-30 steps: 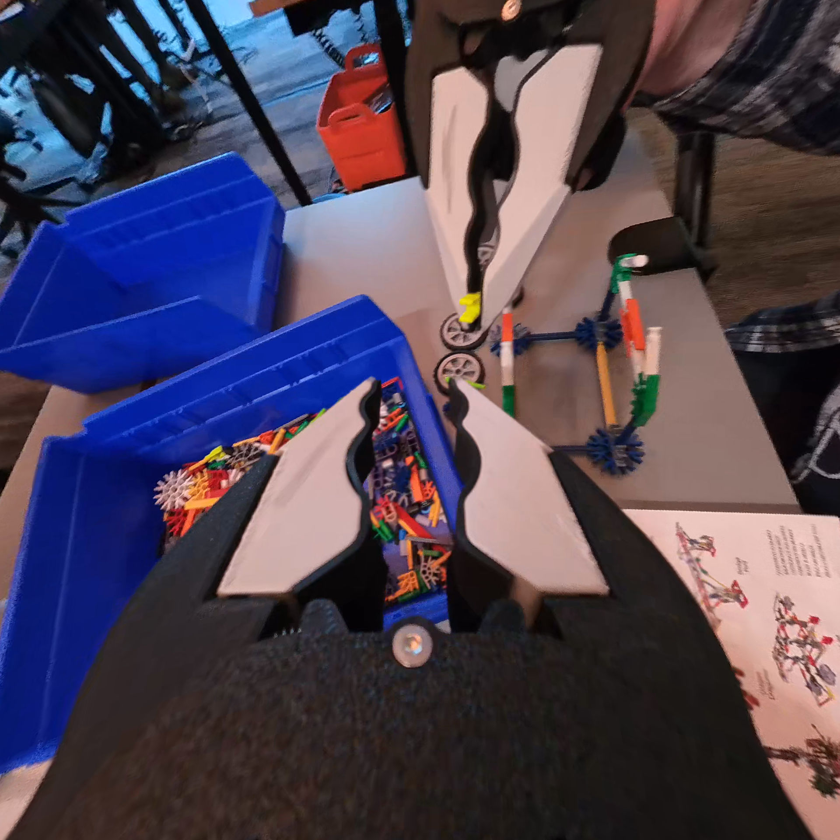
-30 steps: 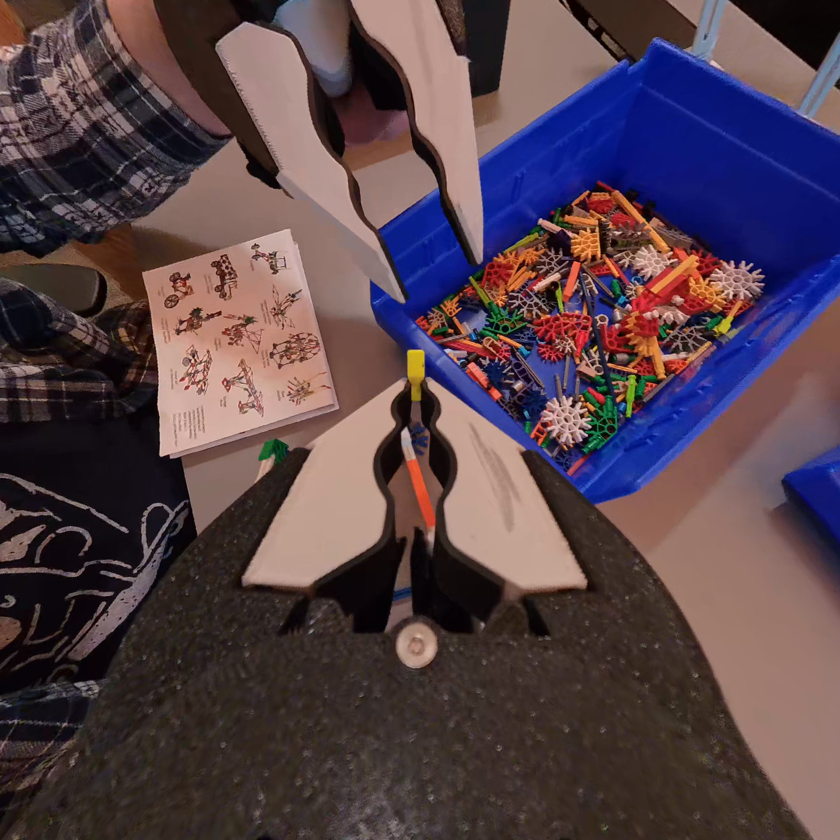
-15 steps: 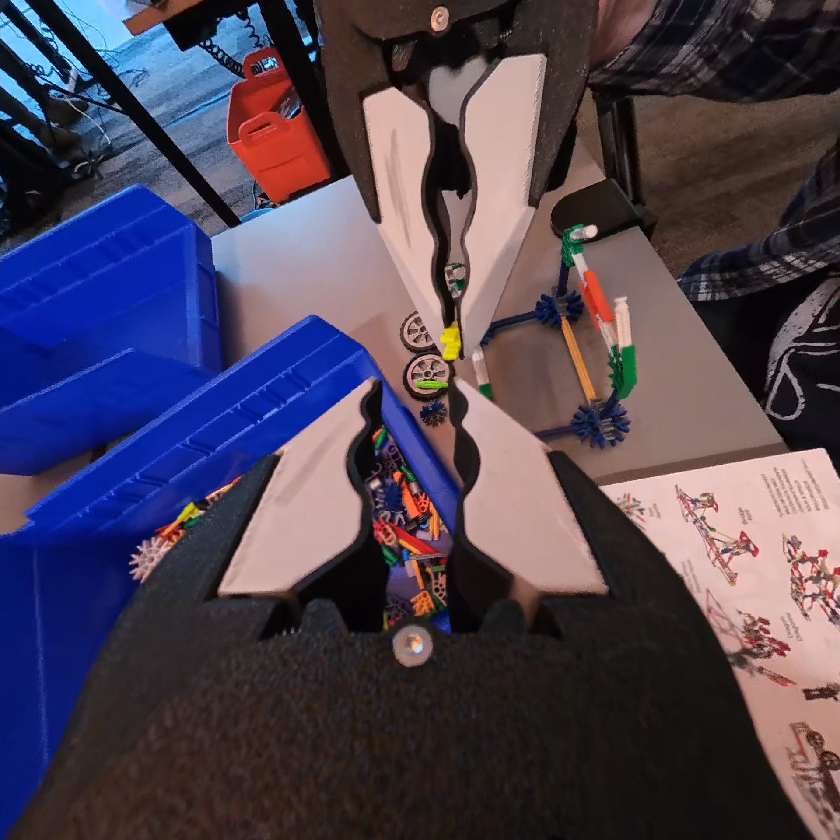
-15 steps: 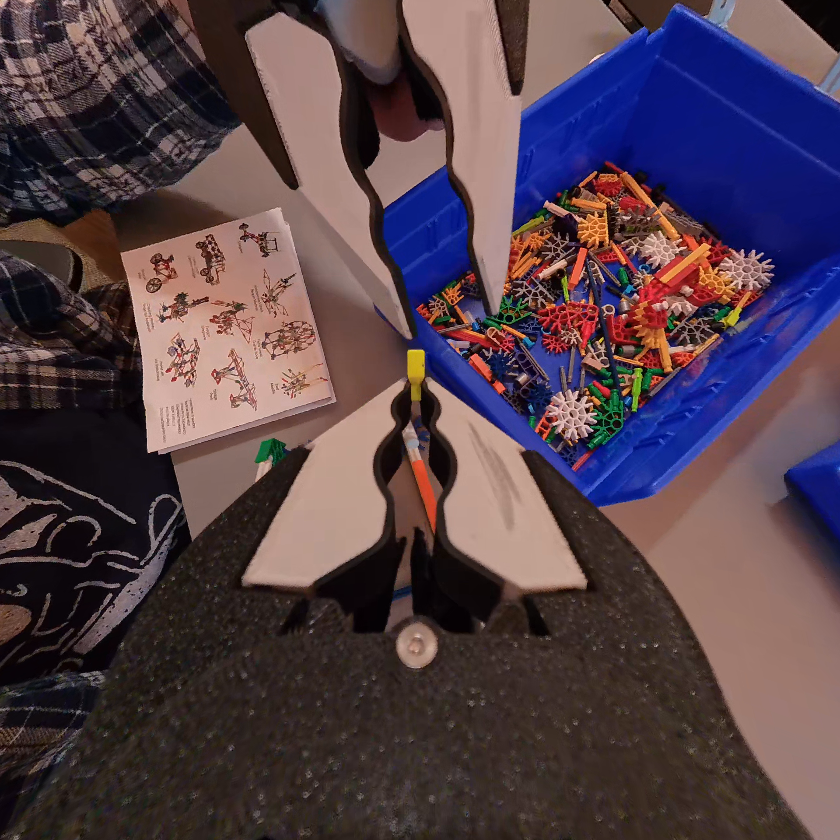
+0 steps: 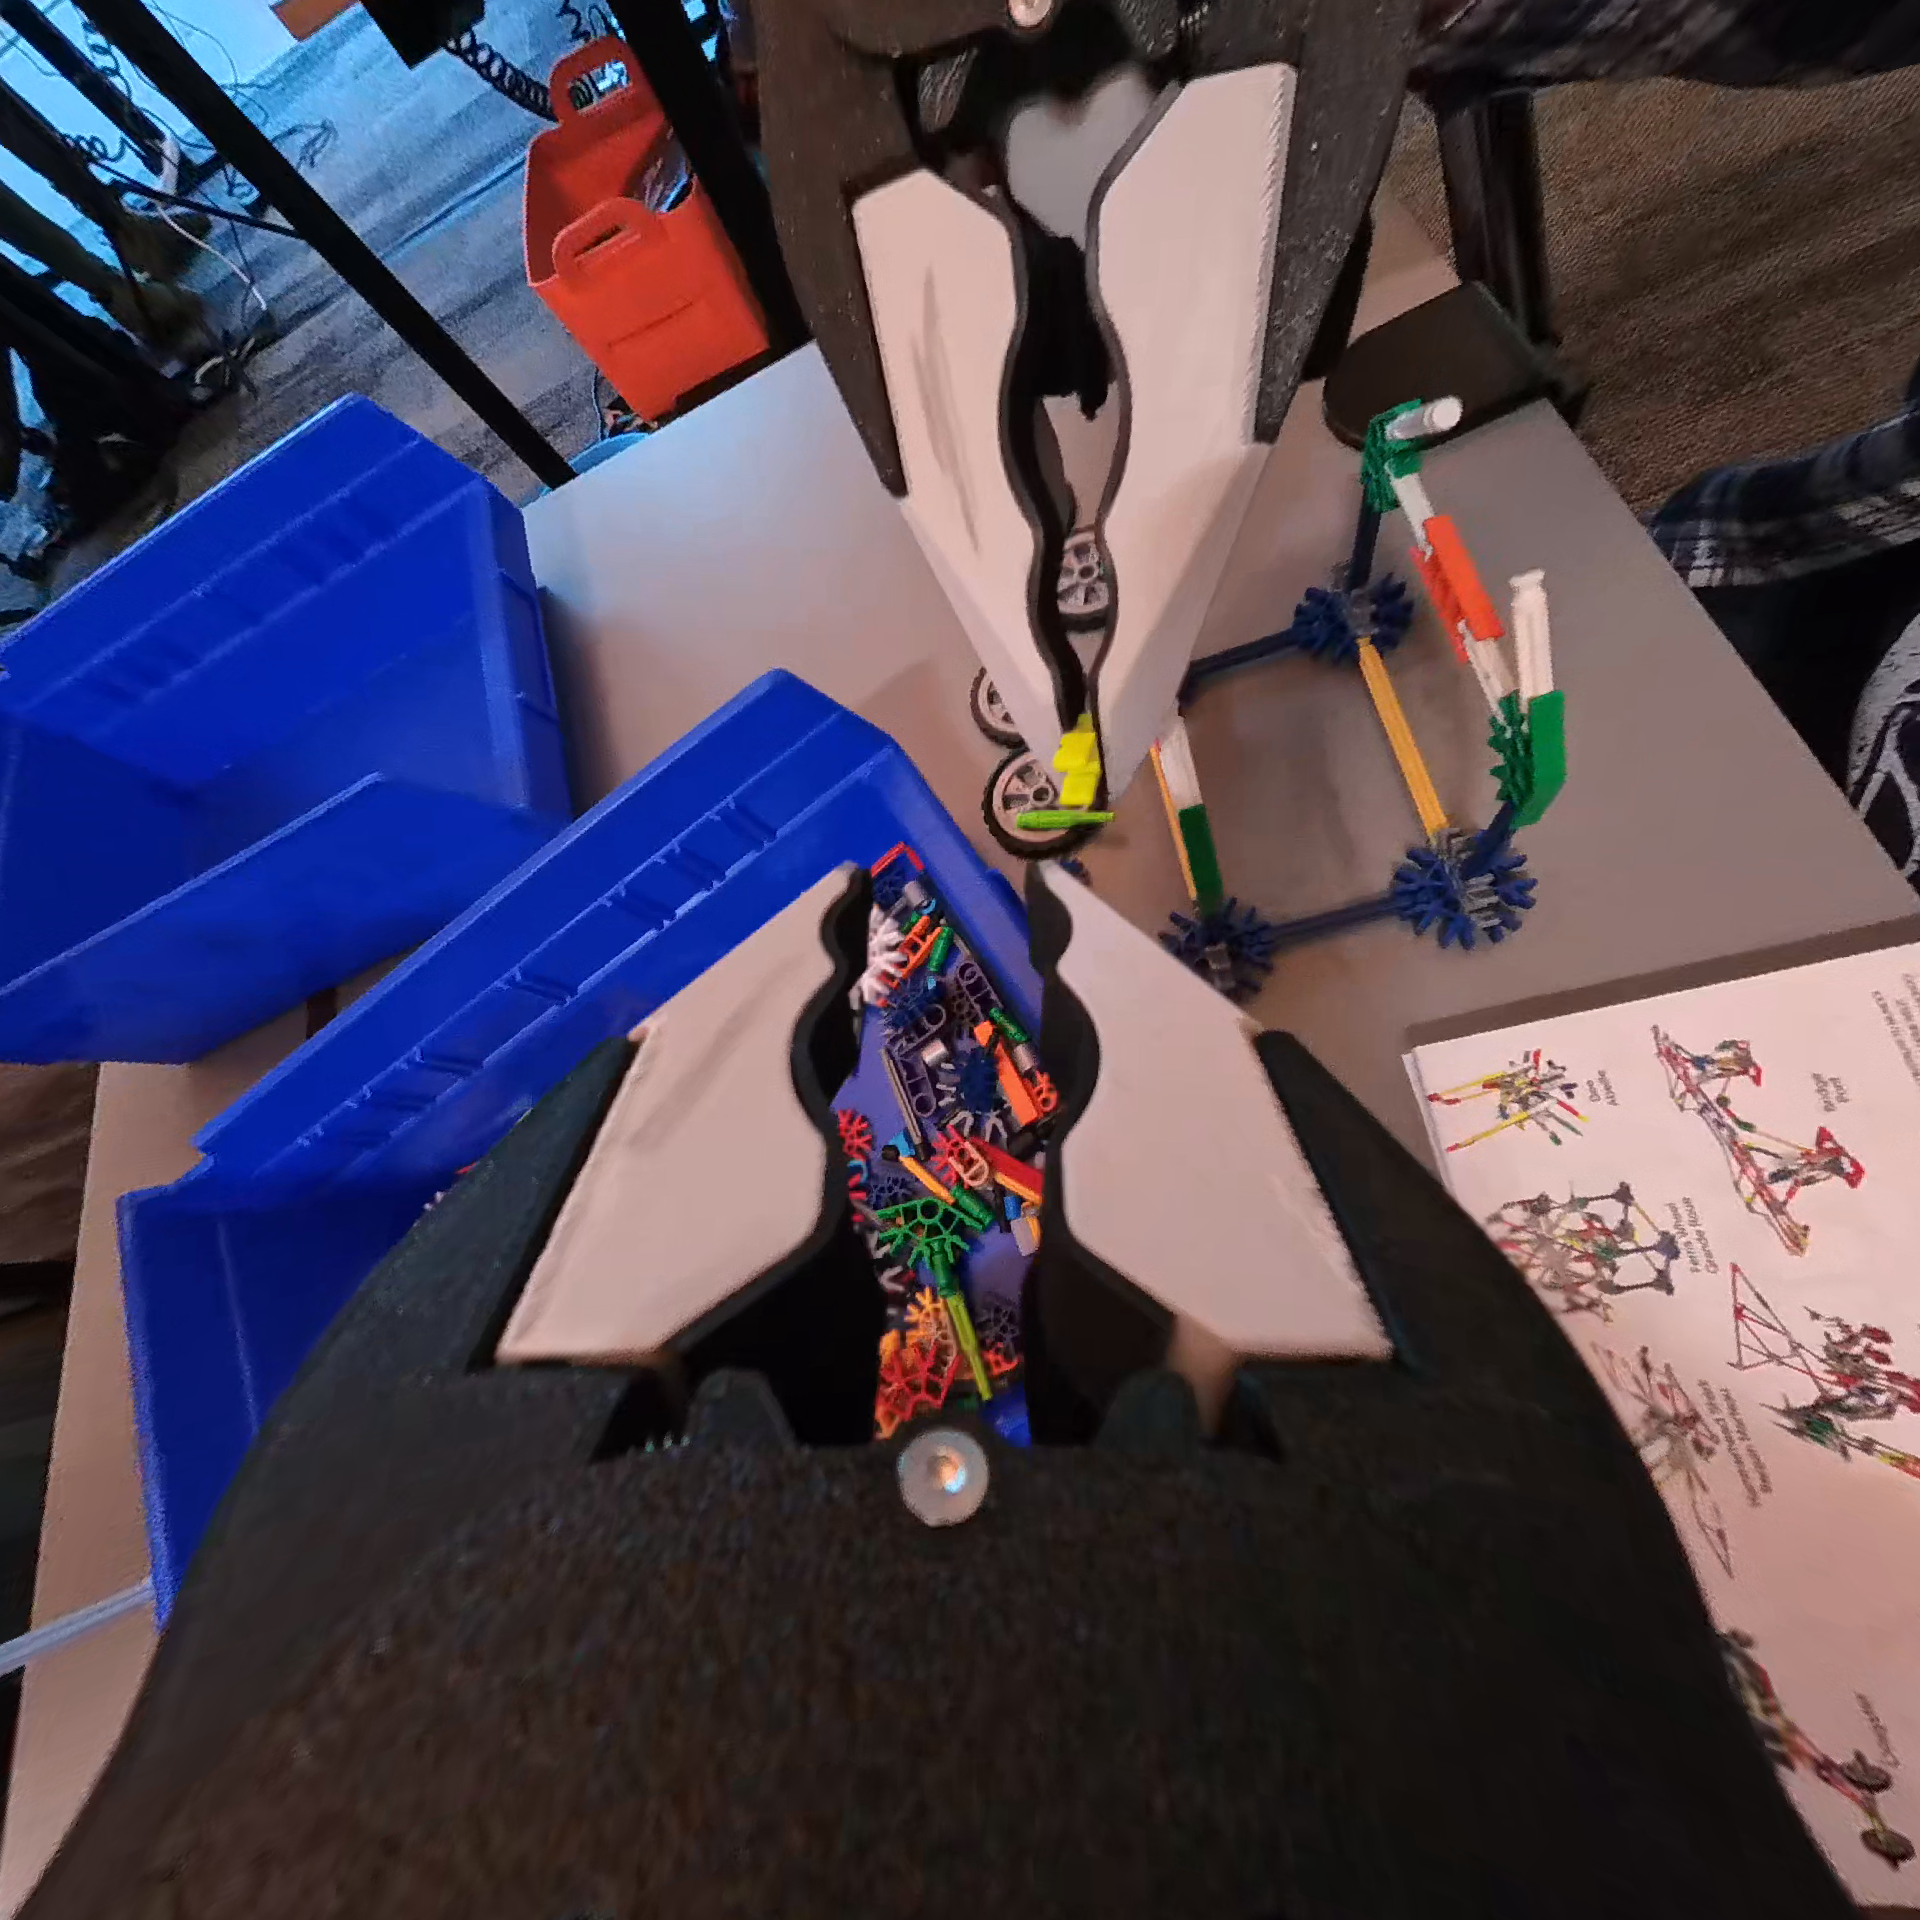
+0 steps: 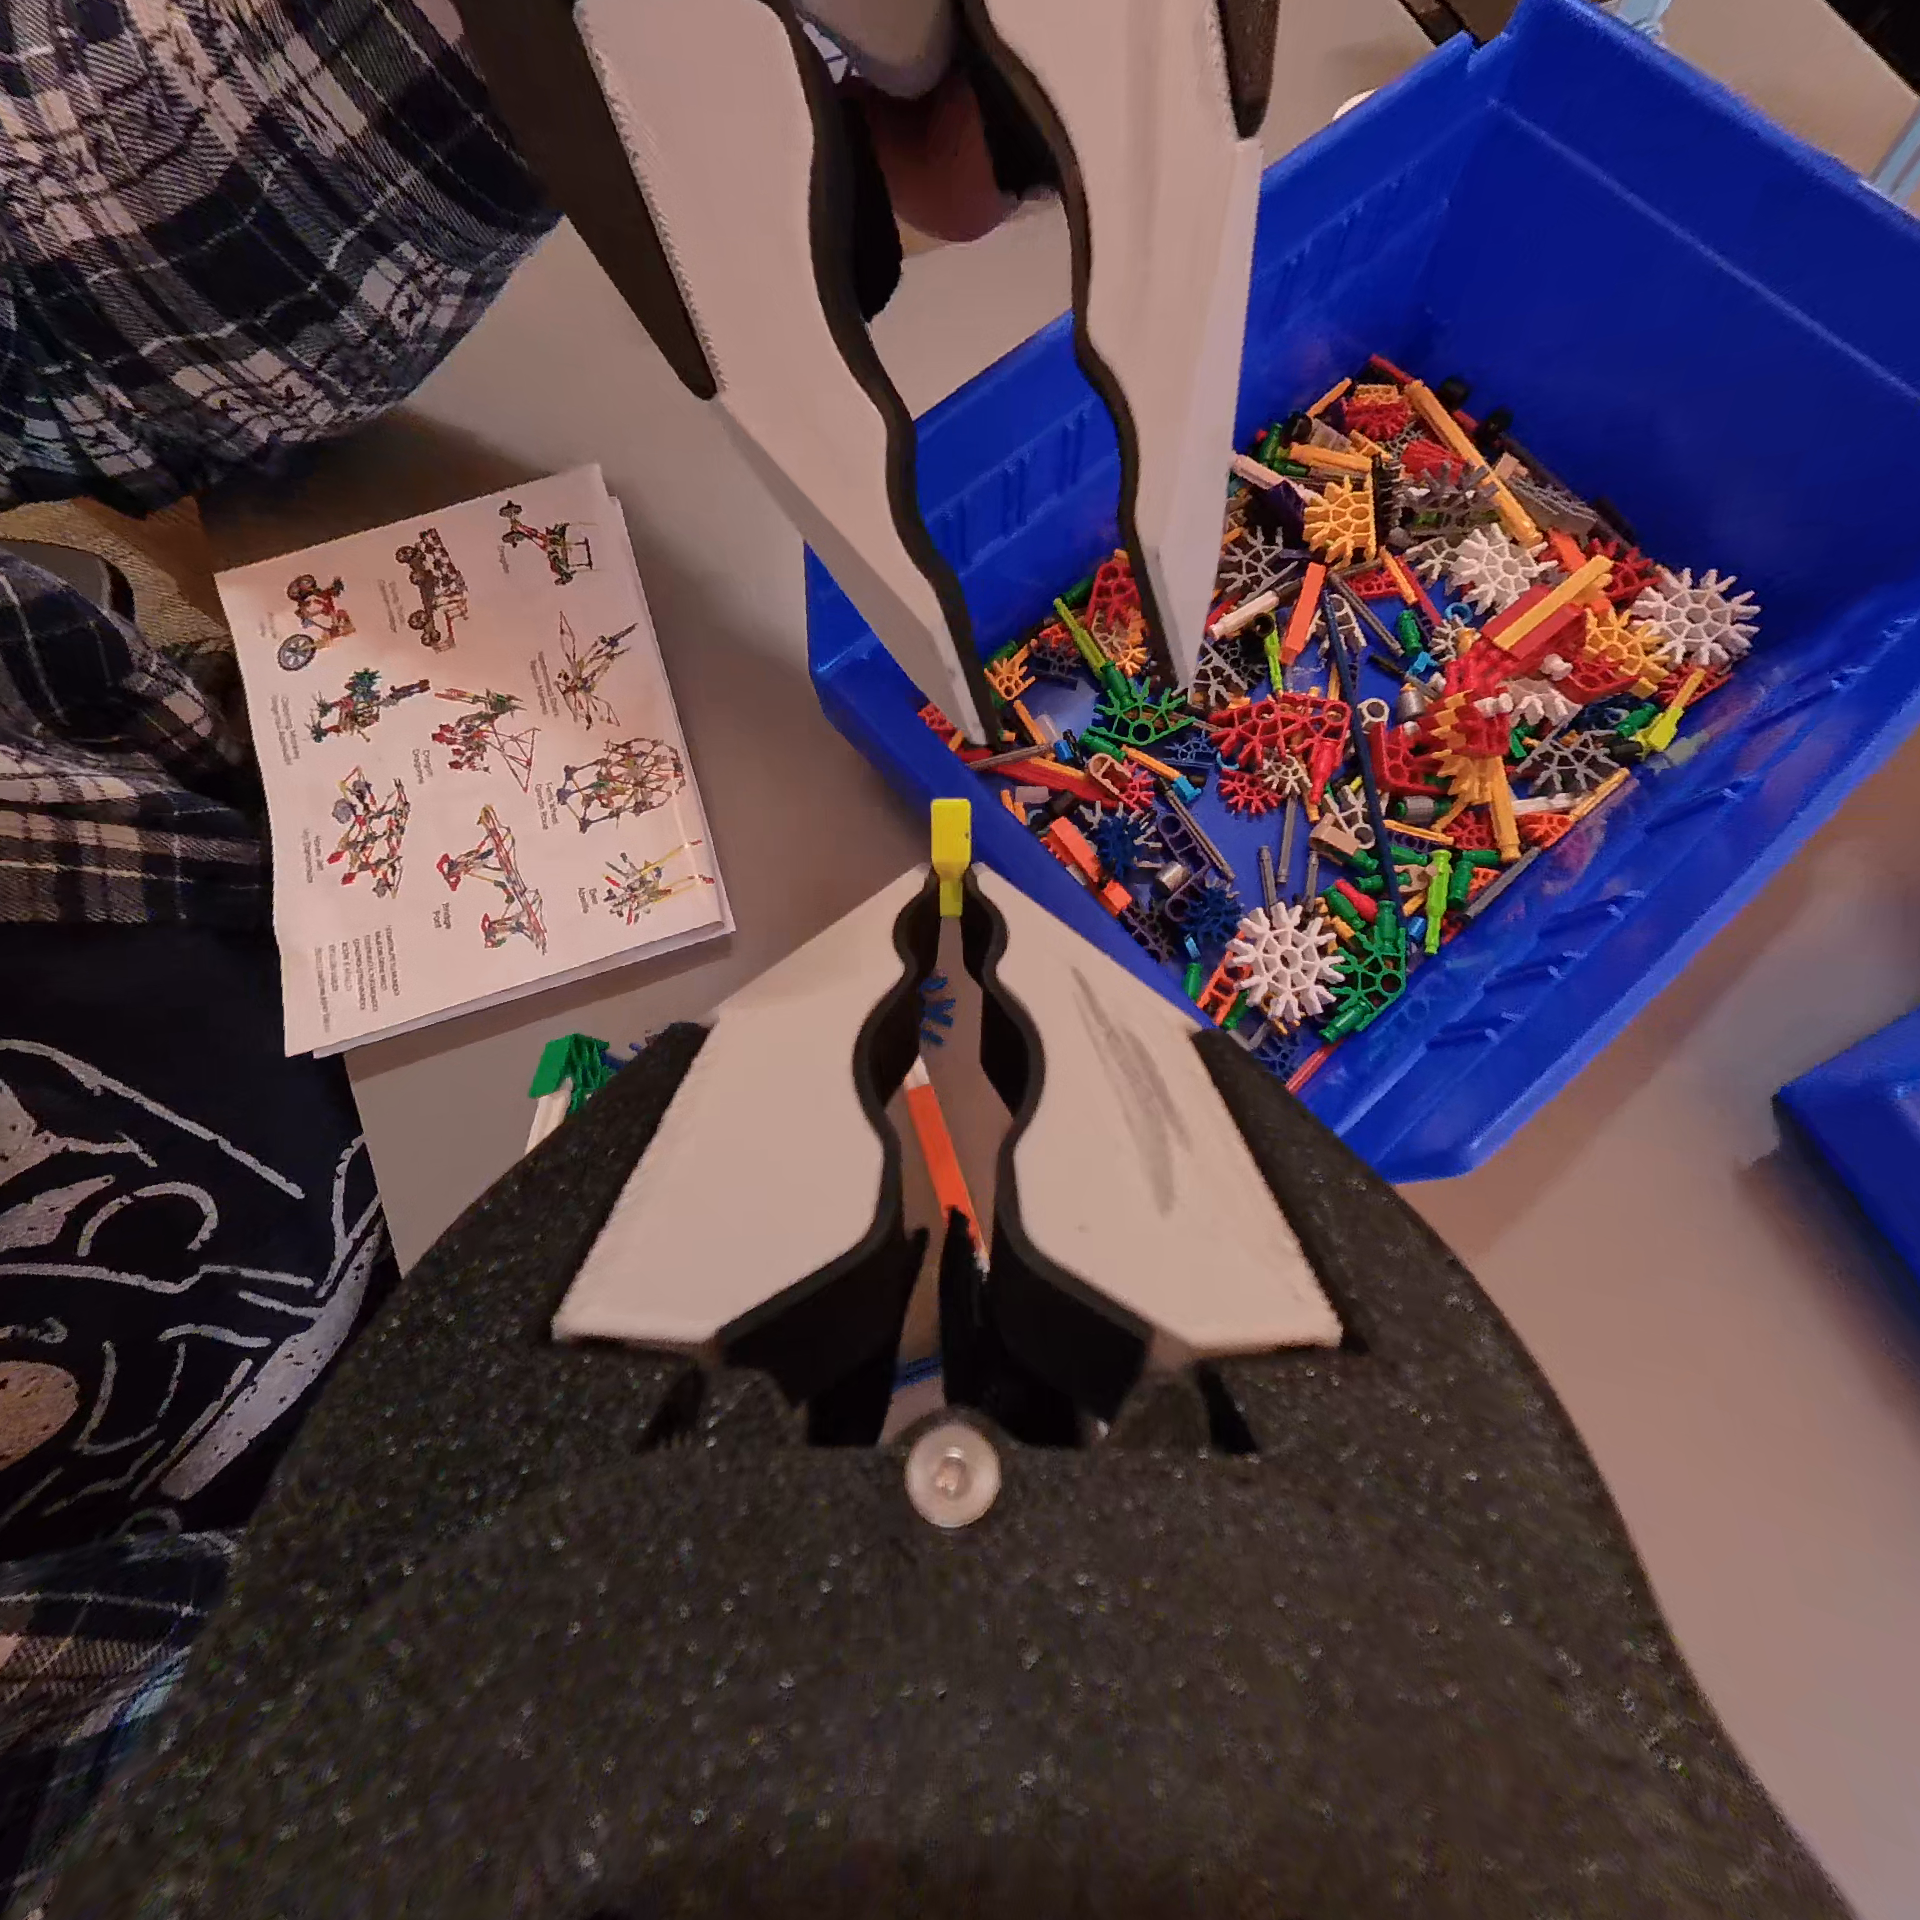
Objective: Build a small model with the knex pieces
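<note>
**Right gripper pinches a yellow connector; left gripper gapes over the parts bin**

Left wrist view: the left gripper (image 5: 945,894) is spread wide and holds nothing. Its fingertips hang over the near end of a blue bin (image 5: 582,997) filled with mixed plastic rods and connectors (image 5: 940,1132). Facing it, the right gripper (image 5: 1081,769) points down at the grey table (image 5: 727,561) with its fingers closed on a small yellow connector (image 5: 1075,764). The connector sits just above 1 of 2 grey wheels (image 5: 1023,795). Right of the wheels lies a partly built frame (image 5: 1382,748) of blue hubs and yellow, white, green and orange rods. A second blue bin (image 5: 260,707) stands further left, an orange container (image 5: 634,260) on the floor beyond, and an illustrated booklet (image 5: 1714,1247) at the table's right edge.

Right wrist view: the right gripper (image 6: 948,883) is almost fully closed, with the yellow connector (image 6: 950,847) nipped at its very tips and sticking out past them. An orange and white rod (image 6: 935,1143) shows through the gap behind. The left gripper (image 6: 1081,707) reaches down, wide apart, with its tips in the bin (image 6: 1558,1018) among the loose pieces (image 6: 1351,727). The booklet (image 6: 468,748) lies left, beside a plaid sleeve (image 6: 208,208).
</note>
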`<action>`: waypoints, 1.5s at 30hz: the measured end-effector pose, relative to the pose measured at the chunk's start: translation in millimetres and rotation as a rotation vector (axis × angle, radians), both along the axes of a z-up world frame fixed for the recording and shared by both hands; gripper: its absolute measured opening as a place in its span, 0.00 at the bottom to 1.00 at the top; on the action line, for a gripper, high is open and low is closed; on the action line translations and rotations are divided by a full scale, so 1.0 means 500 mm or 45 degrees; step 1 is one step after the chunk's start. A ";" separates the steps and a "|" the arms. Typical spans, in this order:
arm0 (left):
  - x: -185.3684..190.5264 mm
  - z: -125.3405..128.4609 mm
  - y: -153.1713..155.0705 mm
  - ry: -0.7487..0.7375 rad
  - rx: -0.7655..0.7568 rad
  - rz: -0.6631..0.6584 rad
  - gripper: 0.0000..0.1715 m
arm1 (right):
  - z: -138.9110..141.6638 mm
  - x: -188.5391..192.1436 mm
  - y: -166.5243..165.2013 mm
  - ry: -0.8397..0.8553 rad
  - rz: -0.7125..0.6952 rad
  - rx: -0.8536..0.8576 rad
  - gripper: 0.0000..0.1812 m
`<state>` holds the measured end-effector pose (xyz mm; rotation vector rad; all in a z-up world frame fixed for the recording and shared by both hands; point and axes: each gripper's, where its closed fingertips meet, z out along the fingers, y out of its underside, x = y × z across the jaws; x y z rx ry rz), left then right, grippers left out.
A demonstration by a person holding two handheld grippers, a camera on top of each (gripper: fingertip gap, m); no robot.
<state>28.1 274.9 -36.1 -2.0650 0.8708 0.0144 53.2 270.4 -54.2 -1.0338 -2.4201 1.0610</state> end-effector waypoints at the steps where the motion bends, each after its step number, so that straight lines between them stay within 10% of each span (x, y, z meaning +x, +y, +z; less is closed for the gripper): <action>1: -0.001 -0.001 -0.001 -0.003 -0.005 -0.003 0.17 | -0.001 -0.001 -0.002 -0.001 0.005 0.000 0.01; 30: 0.105 -0.005 0.017 -0.096 0.050 -0.182 0.03 | 0.003 0.032 0.022 0.025 -0.011 0.073 0.02; 45: 0.099 0.122 0.010 -0.581 0.420 -0.158 0.02 | 0.127 0.016 0.004 0.367 -0.055 -0.309 0.01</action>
